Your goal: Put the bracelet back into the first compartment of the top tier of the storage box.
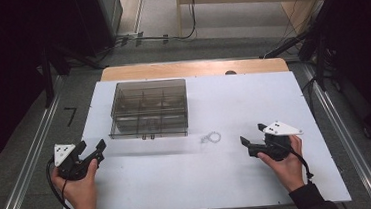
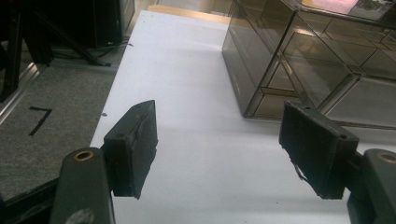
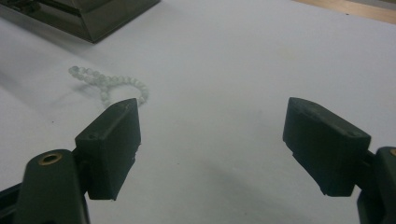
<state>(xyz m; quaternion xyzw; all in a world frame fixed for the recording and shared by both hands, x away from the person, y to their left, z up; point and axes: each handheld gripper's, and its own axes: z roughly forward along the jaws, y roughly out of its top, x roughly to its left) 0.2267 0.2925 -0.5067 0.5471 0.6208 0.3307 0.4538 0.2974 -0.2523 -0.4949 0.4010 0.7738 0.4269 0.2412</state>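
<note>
A smoky clear plastic organiser box with inner compartments stands on the white table, lid down; its near corner rises at the upper right of the left gripper view. A small bracelet of pale beads lies on the table between box and right hand, and is ahead and left of the jaws in the right gripper view. My left gripper is open at the table's left edge, nothing between its jaws. My right gripper is open, right of the bracelet, jaws empty.
The white board rests on a wooden tabletop showing at the far edge. Grey carpet with metal rails flanks both sides. Black stands and cables crowd the floor beyond the table.
</note>
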